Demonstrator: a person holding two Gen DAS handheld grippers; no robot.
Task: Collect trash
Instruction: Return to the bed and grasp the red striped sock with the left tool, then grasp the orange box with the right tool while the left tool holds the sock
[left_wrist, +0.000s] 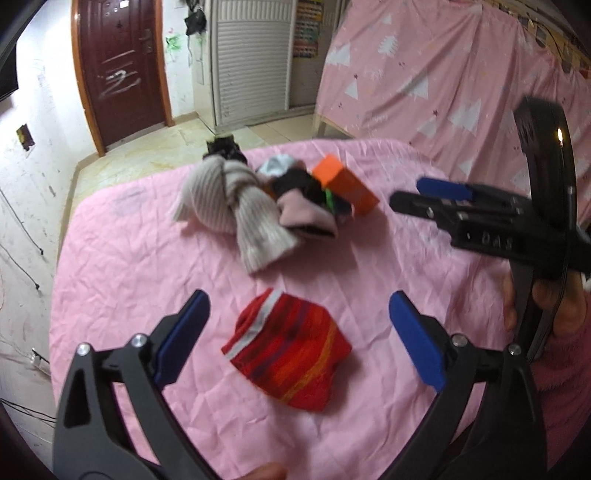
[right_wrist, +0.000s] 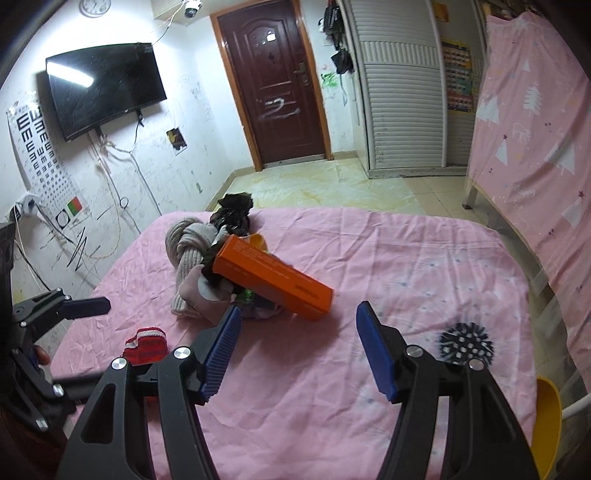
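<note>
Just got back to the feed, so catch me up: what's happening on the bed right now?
A person holds a gripper in each hand over a pink bedsheet. The left gripper is wide open above a red striped sock, touching nothing. The right gripper is open and empty, pointing toward an orange box lying on a pile of clothes. Nothing has been picked up yet.

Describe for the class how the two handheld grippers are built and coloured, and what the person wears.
Each gripper, left gripper and right gripper, has black plastic arms with silver screw heads and flat blue pads. The right one bears raised letters and a black curved guard. The person's sleeve is fuzzy pink.
</note>
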